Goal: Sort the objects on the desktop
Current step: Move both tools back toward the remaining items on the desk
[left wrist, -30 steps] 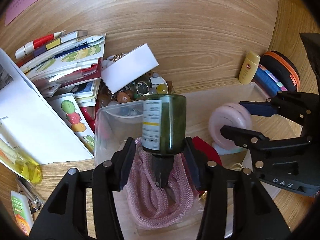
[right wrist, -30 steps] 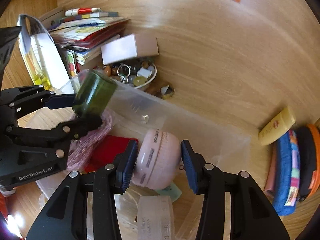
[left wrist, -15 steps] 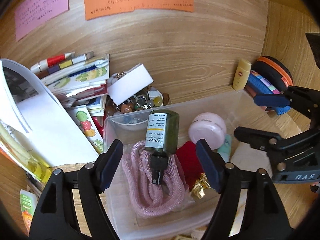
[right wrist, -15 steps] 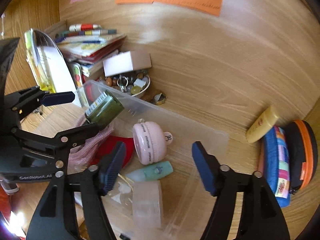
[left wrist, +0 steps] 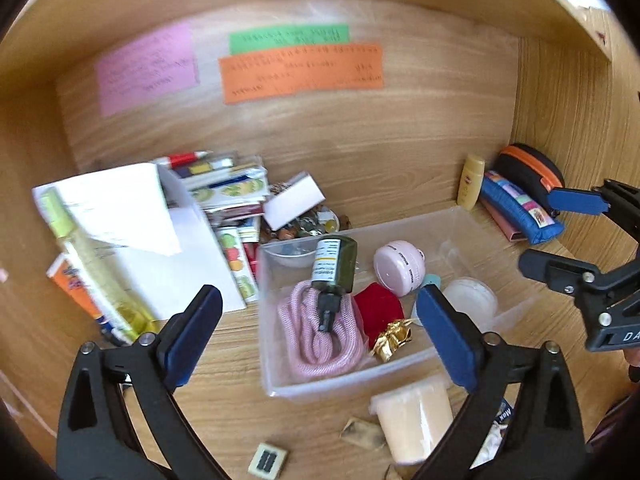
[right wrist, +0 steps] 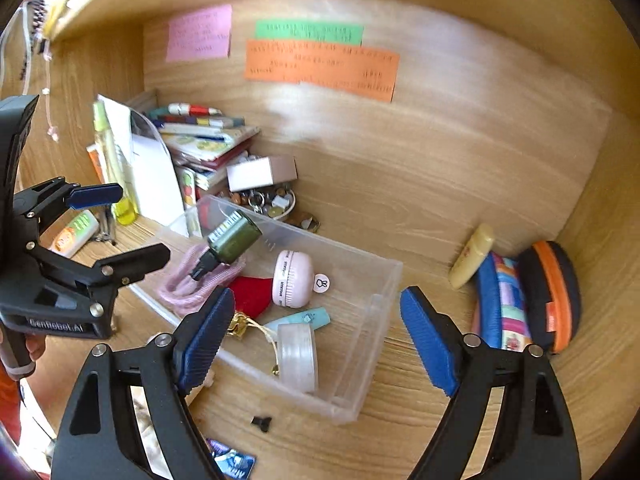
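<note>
**Both grippers let go and pulled back from the bin**

Since a second ago, green bottle [left wrist: 335, 265] and pink round case [left wrist: 399, 267] have left the jaws – both now lie in the clear plastic bin [left wrist: 352, 376], and each gripper sits higher and farther back. Left gripper [left wrist: 320, 334] jaws are opening, wide, nothing between the pads. Right gripper [right wrist: 316, 342] jaws are opening too, also holding nothing.

Bottle: dark green, white label, black pump cap, lying tilted on the pink coiled cord [left wrist: 320, 336], cap toward the camera. Pink case rests beside it on its edge, touching the red pouch [left wrist: 378, 308]. Also in the bin: gold-wrapped bit [left wrist: 394, 338], teal tube [right wrist: 304, 318], frosted round jar [right wrist: 298, 356].

Left view only: cream tub [left wrist: 416, 420] and a small dark chip [left wrist: 267, 458] on the desk in front of the bin, plus the tall yellow-green spray bottle under a white sheet at left. Right view only: bunny mark on the pink case, a small black piece [right wrist: 262, 422] in front of the bin, a hand on the left gripper's handle.

Room – bare wooden desk [right wrist: 420, 208] behind and right of the bin is open; the book pile [right wrist: 204, 144] and bead dish [right wrist: 272, 200] crowd the bin's back-left corner. Yellow tube [right wrist: 472, 256] and zip pouches [right wrist: 520, 300] sit against the right wall. Sticky notes on the back panel.
</note>
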Tool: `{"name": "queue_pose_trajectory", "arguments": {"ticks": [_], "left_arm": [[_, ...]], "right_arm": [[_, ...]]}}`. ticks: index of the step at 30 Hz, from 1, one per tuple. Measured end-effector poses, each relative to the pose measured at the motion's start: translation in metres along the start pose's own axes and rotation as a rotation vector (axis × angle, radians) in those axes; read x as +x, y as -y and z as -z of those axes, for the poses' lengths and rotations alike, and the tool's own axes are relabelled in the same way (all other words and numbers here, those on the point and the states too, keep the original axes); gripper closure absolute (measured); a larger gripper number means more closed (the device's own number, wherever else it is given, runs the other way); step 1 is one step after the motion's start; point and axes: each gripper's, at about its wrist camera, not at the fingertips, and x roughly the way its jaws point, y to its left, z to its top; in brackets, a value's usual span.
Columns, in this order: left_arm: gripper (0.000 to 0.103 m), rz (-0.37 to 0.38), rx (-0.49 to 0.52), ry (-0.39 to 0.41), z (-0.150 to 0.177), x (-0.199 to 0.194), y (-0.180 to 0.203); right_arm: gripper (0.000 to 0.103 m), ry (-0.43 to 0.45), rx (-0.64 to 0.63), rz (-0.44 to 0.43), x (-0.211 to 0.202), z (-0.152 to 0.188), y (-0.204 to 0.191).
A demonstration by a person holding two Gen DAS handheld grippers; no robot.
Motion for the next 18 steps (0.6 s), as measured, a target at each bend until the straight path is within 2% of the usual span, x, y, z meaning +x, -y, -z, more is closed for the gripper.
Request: {"name": "queue_pose_trajectory", "arguments": {"ticks": [4, 8, 12, 18], "left_arm": [[0.003, -0.024, -0.021, 0.02, 0.01, -0.021, -0.007], [0.003, -0.047, -0.05, 0.018, 0.026, -0.037, -0.016], [0.003, -0.073, -0.069, -0.008, 0.044, -0.043, -0.027], [0.003, -0.093, -0.096, -0.07, 0.075, -0.038, -0.041]], "right_arm": [[0.019, 0.039, -0.016, 0.005, -0.022, 0.008, -0.007], [0.011, 0.055, -0.024, -0.005, -0.036, 0.019, -0.016], [0.01, 0.062, -0.015, -0.04, -0.042, 0.03, -0.026], [0.01, 0.024, -0.011, -0.087, -0.031, 0.044, -0.047]]}}
